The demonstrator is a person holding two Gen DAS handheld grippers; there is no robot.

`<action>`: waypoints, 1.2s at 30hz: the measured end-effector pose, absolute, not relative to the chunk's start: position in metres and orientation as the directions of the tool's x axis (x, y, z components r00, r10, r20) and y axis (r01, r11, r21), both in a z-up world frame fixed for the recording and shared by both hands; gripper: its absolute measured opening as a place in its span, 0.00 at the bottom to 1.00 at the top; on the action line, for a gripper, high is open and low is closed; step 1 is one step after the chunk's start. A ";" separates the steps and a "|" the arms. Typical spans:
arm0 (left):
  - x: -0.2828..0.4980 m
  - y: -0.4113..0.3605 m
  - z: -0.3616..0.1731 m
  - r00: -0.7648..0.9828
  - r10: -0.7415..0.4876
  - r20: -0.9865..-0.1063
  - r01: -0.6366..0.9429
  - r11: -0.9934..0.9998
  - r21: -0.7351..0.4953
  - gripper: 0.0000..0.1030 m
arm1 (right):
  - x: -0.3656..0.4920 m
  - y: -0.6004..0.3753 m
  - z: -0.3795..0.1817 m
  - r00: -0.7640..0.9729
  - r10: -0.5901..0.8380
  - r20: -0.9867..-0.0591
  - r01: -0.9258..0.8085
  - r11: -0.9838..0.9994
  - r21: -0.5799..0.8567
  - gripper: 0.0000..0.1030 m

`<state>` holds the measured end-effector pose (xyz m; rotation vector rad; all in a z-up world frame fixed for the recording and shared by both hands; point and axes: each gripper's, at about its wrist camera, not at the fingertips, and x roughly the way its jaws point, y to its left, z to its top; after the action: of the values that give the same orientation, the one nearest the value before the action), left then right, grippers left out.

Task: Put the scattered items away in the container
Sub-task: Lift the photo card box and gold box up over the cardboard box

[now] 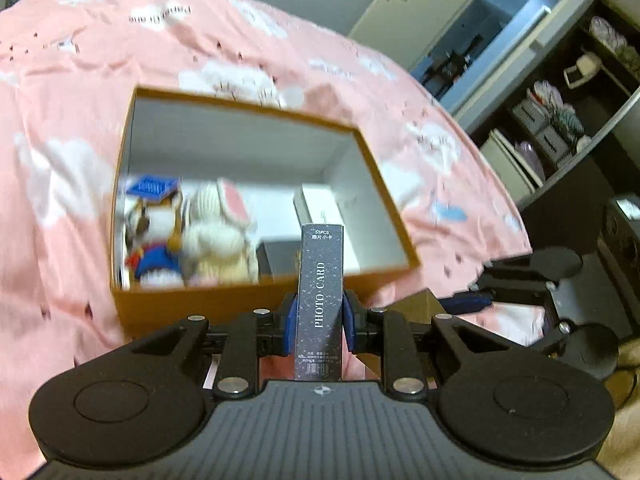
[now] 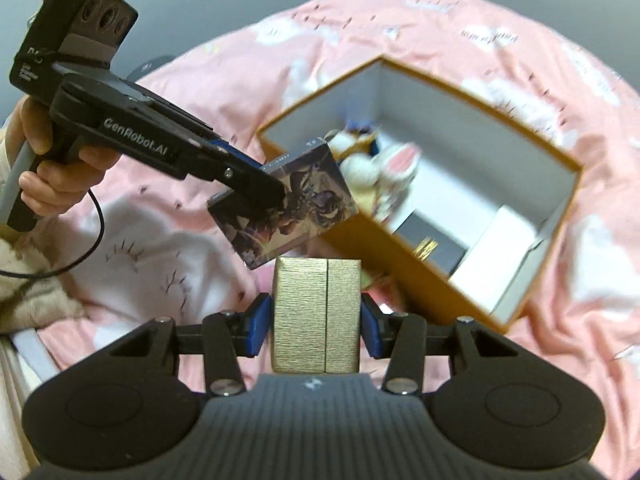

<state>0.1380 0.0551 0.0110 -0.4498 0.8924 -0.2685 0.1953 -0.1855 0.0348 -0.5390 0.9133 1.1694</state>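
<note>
Two loads clamped edgewise for dropping in: card box (image 1: pixel 320 300) in left gripper (image 1: pixel 320 316), gold box (image 2: pixel 318 316) in right gripper (image 2: pixel 318 322), container (image 2: pixel 440 292) at two o'clock.

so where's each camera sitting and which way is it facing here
Left wrist: on the left gripper, looking along its fingers, down at the orange box on the pink bedding; its pads clamp the photo card box.
Right wrist: on the right gripper, facing down at the bed; it grips a gold box; the person's hand holding the left gripper shows at left.
Shared: orange box, photo card box, plush toys, bedding.
</note>
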 end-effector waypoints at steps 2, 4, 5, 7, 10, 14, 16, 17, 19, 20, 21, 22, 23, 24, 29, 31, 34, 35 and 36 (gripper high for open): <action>0.151 0.057 0.014 0.626 -0.395 -0.672 0.028 0.873 -0.487 0.26 | 0.202 -0.186 0.044 0.147 0.551 -0.822 -0.934 0.350 0.067 0.48; 0.167 0.059 0.014 0.639 -0.393 -0.662 0.017 0.867 -0.498 0.26 | 0.209 -0.187 0.053 0.179 0.562 -0.808 -0.928 0.369 0.051 0.48; 0.175 0.059 0.013 0.643 -0.396 -0.656 0.017 0.863 -0.505 0.26 | 0.214 -0.188 0.058 0.198 0.568 -0.799 -0.923 0.382 0.042 0.48; 0.192 0.059 0.010 0.650 -0.399 -0.647 0.013 0.857 -0.515 0.26 | 0.225 -0.190 0.068 0.236 0.575 -0.783 -0.913 0.407 0.023 0.48; 0.217 0.059 0.001 0.652 -0.403 -0.642 -0.003 0.846 -0.534 0.26 | 0.247 -0.187 0.076 0.291 0.575 -0.765 -0.892 0.452 0.000 0.48; 0.253 0.061 -0.014 0.659 -0.410 -0.631 -0.028 0.824 -0.565 0.26 | 0.275 -0.178 0.077 0.332 0.559 -0.759 -0.875 0.483 -0.027 0.48; 0.268 0.062 -0.025 0.651 -0.412 -0.637 -0.054 0.812 -0.581 0.26 | 0.287 -0.168 0.072 0.351 0.548 -0.759 -0.883 0.463 -0.074 0.48; 0.275 0.063 -0.032 0.644 -0.411 -0.645 -0.073 0.806 -0.588 0.26 | 0.293 -0.162 0.069 0.361 0.538 -0.762 -0.889 0.446 -0.106 0.48; 0.287 0.063 -0.045 0.634 -0.415 -0.652 -0.097 0.794 -0.600 0.26 | 0.303 -0.152 0.062 0.371 0.522 -0.768 -0.902 0.399 -0.164 0.48; 0.292 0.063 -0.052 0.630 -0.419 -0.654 -0.108 0.786 -0.609 0.26 | 0.308 -0.147 0.058 0.379 0.514 -0.770 -0.906 0.374 -0.197 0.48; 0.297 0.064 -0.059 0.624 -0.425 -0.656 -0.122 0.777 -0.618 0.26 | 0.313 -0.141 0.053 0.386 0.502 -0.774 -0.909 0.347 -0.228 0.48; 0.300 0.064 -0.065 0.616 -0.430 -0.660 -0.133 0.769 -0.625 0.26 | 0.318 -0.136 0.048 0.394 0.492 -0.776 -0.912 0.315 -0.263 0.48; 0.304 0.065 -0.071 0.609 -0.434 -0.664 -0.144 0.763 -0.631 0.26 | 0.321 -0.132 0.043 0.404 0.482 -0.778 -0.912 0.280 -0.300 0.48; 0.308 0.065 -0.077 0.601 -0.437 -0.669 -0.153 0.759 -0.633 0.26 | 0.325 -0.129 0.040 0.410 0.472 -0.781 -0.911 0.245 -0.331 0.48; 0.319 0.068 -0.102 0.560 -0.472 -0.681 -0.200 0.720 -0.664 0.25 | 0.336 -0.111 0.020 0.395 0.441 -0.806 -0.911 0.076 -0.405 0.48; 0.321 0.069 -0.108 0.557 -0.476 -0.681 -0.209 0.712 -0.670 0.25 | 0.340 -0.105 0.012 0.396 0.423 -0.815 -0.907 0.045 -0.418 0.48; 0.327 0.069 -0.112 0.541 -0.487 -0.685 -0.215 0.708 -0.673 0.25 | 0.347 -0.097 -0.001 0.404 0.396 -0.825 -0.899 0.005 -0.438 0.48; 0.330 0.067 -0.113 0.530 -0.491 -0.691 -0.217 0.709 -0.671 0.25 | 0.349 -0.094 -0.003 0.404 0.386 -0.829 -0.898 -0.004 -0.439 0.48; 0.332 0.067 -0.115 0.520 -0.496 -0.695 -0.215 0.712 -0.669 0.25 | 0.352 -0.092 -0.007 0.404 0.377 -0.833 -0.897 -0.013 -0.442 0.48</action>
<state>0.3321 0.0669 -0.1152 -0.7947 1.0368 -0.1912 0.3516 -0.0919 -0.0065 -1.1799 0.5653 1.0998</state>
